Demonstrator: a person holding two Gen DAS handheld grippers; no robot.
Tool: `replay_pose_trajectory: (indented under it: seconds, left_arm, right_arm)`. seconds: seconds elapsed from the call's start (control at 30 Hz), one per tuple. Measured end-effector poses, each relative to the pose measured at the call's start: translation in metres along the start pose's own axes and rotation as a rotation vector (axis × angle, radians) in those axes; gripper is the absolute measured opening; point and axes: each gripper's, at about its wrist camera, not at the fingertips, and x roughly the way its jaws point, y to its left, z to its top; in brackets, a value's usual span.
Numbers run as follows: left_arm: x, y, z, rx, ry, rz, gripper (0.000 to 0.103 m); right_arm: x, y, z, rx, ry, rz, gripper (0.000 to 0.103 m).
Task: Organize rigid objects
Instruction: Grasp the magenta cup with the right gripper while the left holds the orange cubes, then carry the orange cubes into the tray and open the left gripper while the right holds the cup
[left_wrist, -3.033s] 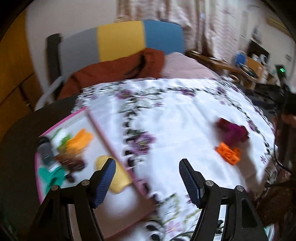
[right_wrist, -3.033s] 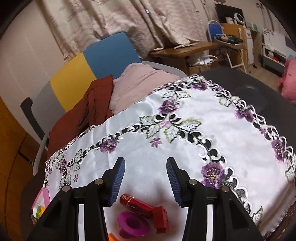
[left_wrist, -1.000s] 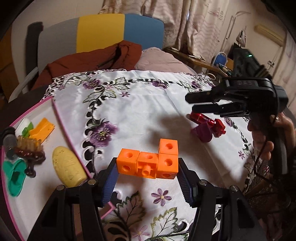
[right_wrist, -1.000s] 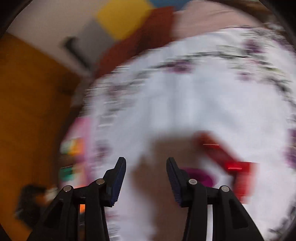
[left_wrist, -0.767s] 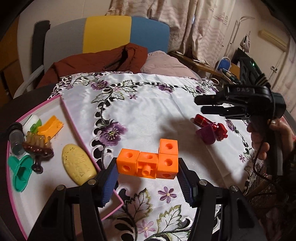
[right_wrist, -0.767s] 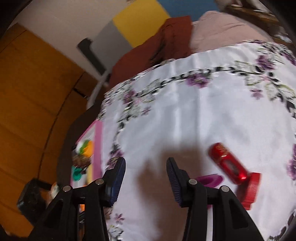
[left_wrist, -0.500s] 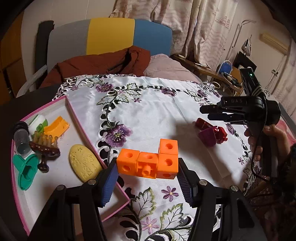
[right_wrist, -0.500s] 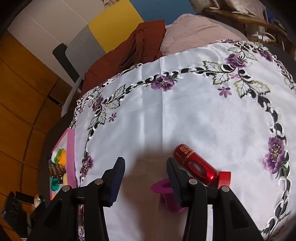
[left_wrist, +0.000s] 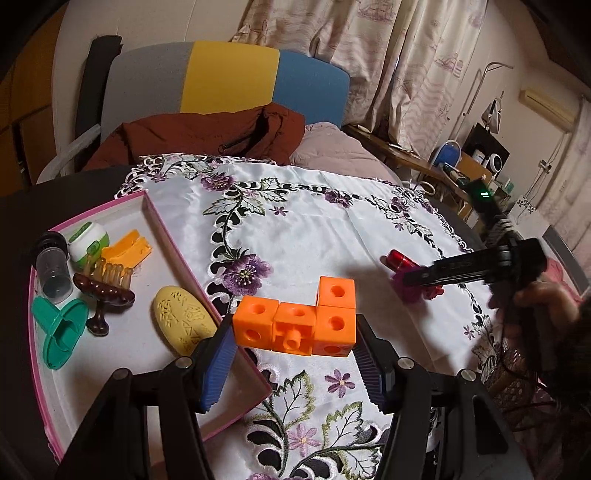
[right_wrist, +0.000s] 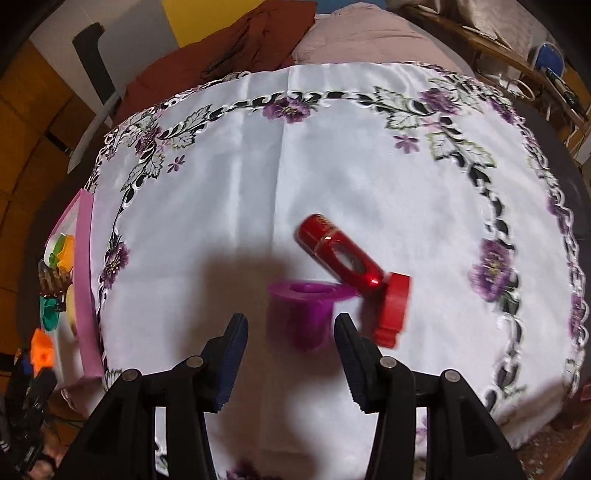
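1. The white embroidered tablecloth (left_wrist: 314, 236) is mostly bare across its middle; its scalloped border runs round the far and right sides.
2. The pink-rimmed tray (left_wrist: 173, 247) lies at the cloth's left edge, with its near corner below the left gripper (left_wrist: 295, 356).
3. That gripper, tilted downward, is clamped on an L-shaped block of orange cubes (left_wrist: 299, 323) lifted above the cloth beside the tray rim.
4. The right gripper (right_wrist: 290, 339) points steeply down, its jaws apart and empty, with a purple cup (right_wrist: 304, 314) lying between them, untouched.
5. A red tube (right_wrist: 340, 254) and its red cap (right_wrist: 393, 310) lie touching the cup's right side.
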Motion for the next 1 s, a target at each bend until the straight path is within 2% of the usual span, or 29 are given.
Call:
replay_pose_trajectory:
  seconds: [0.03,0.1,0.2,0.3,0.37,0.47,1.0]
  left_arm:
    - [-0.001,0.001,-0.001,-0.001,0.000,0.000,0.061]
    - [-0.004,0.003,-0.002,-0.005,-0.002,0.003,0.061]
    - [-0.005,0.008,-0.004,-0.013,-0.003,0.016,0.061]
    - [-0.005,0.011,-0.004,-0.023,-0.004,0.025,0.061]
    - [-0.005,0.011,-0.004,-0.024,-0.006,0.026,0.061]
    - [-0.003,0.010,-0.006,-0.023,-0.002,0.022,0.061]
    - [-0.001,0.016,-0.008,-0.049,0.000,0.013,0.061]
  right_arm:
    - [0.007,0.004,0.003,-0.013,0.003,-0.008,0.048]
    - [0.014,0.013,0.007,-0.052,-0.019,-0.033,0.032]
    - [0.024,0.032,0.012,-0.155,-0.056,-0.068,0.032]
    - [0.027,0.042,0.009,-0.231,-0.098,-0.029,0.032]
    - [0.031,0.045,0.008,-0.254,-0.094,-0.040,0.032]
    - [0.042,0.043,0.009,-0.243,-0.046,-0.037,0.031]
    - [0.043,0.041,0.013,-0.213,-0.076,-0.017,0.033]
